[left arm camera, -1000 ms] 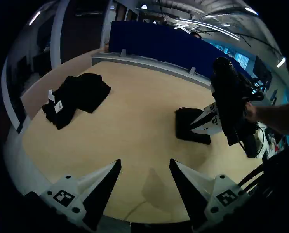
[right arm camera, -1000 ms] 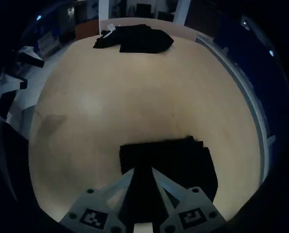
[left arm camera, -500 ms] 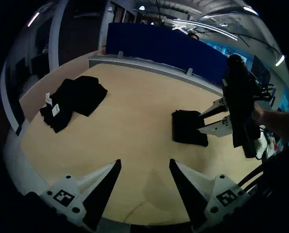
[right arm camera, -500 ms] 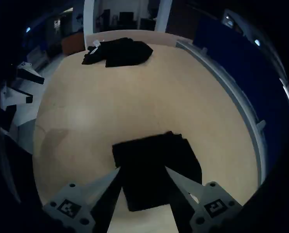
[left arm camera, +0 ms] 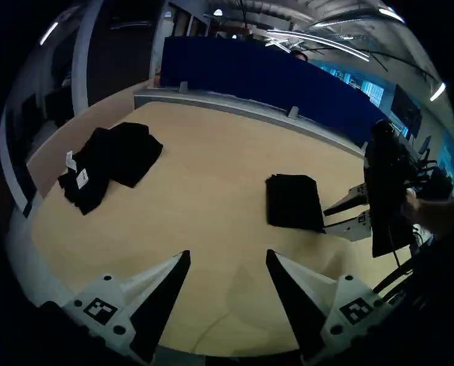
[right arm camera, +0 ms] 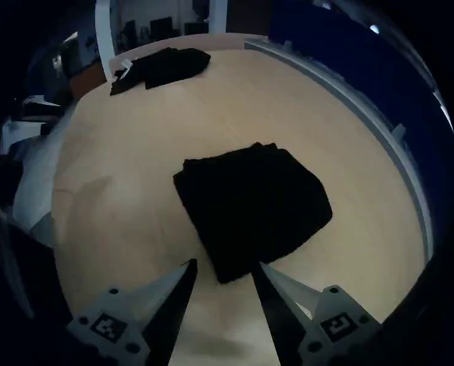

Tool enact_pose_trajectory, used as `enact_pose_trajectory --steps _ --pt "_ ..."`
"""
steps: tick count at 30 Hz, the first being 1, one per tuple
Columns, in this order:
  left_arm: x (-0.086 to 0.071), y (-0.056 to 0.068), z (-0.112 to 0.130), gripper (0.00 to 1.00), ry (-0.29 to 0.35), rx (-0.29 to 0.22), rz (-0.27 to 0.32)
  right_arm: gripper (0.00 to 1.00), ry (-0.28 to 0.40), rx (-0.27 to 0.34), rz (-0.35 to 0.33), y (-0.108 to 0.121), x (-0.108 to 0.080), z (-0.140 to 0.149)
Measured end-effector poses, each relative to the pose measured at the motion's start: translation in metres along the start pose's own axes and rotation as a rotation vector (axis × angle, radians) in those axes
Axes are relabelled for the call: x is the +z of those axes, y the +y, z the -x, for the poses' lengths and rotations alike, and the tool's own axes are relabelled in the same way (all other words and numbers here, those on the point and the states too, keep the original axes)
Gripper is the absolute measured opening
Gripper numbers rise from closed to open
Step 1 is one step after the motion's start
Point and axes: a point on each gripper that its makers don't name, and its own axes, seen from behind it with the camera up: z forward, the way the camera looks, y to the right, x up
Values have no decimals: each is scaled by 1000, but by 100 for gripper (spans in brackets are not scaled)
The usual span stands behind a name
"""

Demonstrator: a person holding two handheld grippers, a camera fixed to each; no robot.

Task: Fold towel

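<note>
Folded black towel lay on counter just ahead of right gripper, jaws open, empty; left gripper, likewise open and empty, was well apart.

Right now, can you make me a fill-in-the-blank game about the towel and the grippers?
1. The folded towel on the table is ____ in colour.
2. The fingers of the right gripper stand ____, holding nothing.
3. The untidy cloth pile carries small tags that are ____.

Missing words: black; open; white.
</note>
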Motion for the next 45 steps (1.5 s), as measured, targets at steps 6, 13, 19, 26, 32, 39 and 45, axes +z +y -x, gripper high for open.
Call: enact_pose_trajectory --steps 6,13,19,26,32,39,45 --pt "3 1 -4 92 0 6 3 60 -34 45 22 3 6 16" --pt "7 1 -5 92 -3 4 4 43 -35 93 17 2 12 21" --pt "9 1 -7 92 -6 8 5 30 -27 116 16 1 14 22" --pt "13 5 -9 92 -9 22 11 12 -7 124 17 2 12 20" --pt "17 11 -11 92 -13 38 22 8 23 95 44 7 2 13" --pt "19 18 -18 92 -15 69 43 8 101 36 105 22 -32 -18" --pt "23 26 -32 92 -6 109 66 8 186 -2 144 39 -78 -52"
